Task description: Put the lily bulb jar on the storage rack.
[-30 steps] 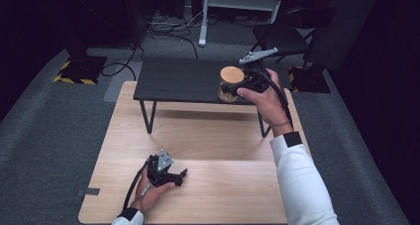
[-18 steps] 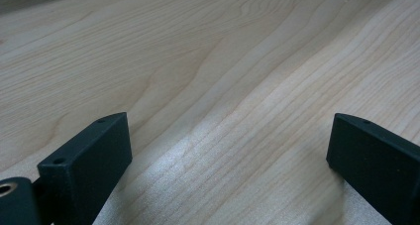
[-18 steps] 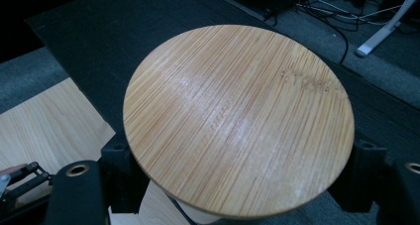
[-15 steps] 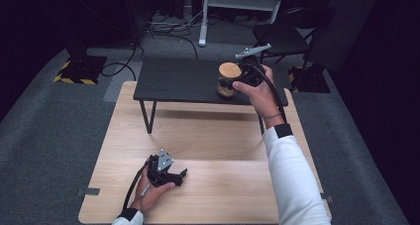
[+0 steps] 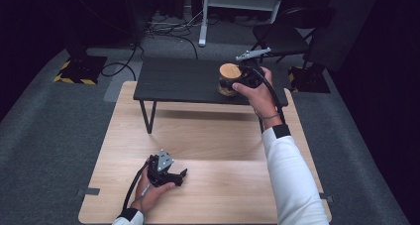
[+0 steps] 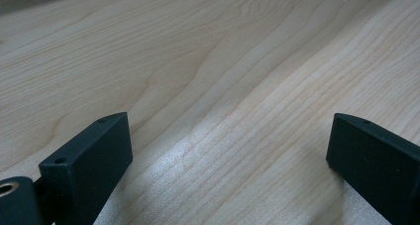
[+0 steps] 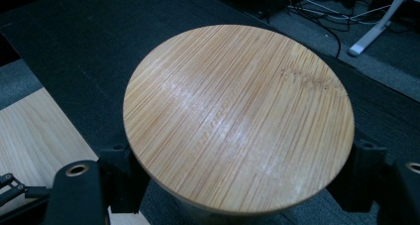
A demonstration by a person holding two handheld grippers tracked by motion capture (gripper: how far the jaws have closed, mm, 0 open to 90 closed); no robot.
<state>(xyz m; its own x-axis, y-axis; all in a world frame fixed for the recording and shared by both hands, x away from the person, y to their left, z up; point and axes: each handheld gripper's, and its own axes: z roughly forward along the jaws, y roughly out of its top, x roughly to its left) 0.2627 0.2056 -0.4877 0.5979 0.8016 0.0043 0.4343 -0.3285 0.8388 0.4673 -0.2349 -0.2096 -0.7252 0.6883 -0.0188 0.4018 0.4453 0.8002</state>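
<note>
Jar (image 5: 229, 81) w/ round bamboo lid (image 7: 237, 116), lid on, upright, at the black shelf's (image 5: 178, 81) right end, fingers either side below the lid.

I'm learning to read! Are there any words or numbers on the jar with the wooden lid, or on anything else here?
No text can be read here.
The bamboo lid has a faint mark near its far edge, too faint to read.
The right gripper clamps the jar: no label shows.
The wooden table: only grain.
</note>
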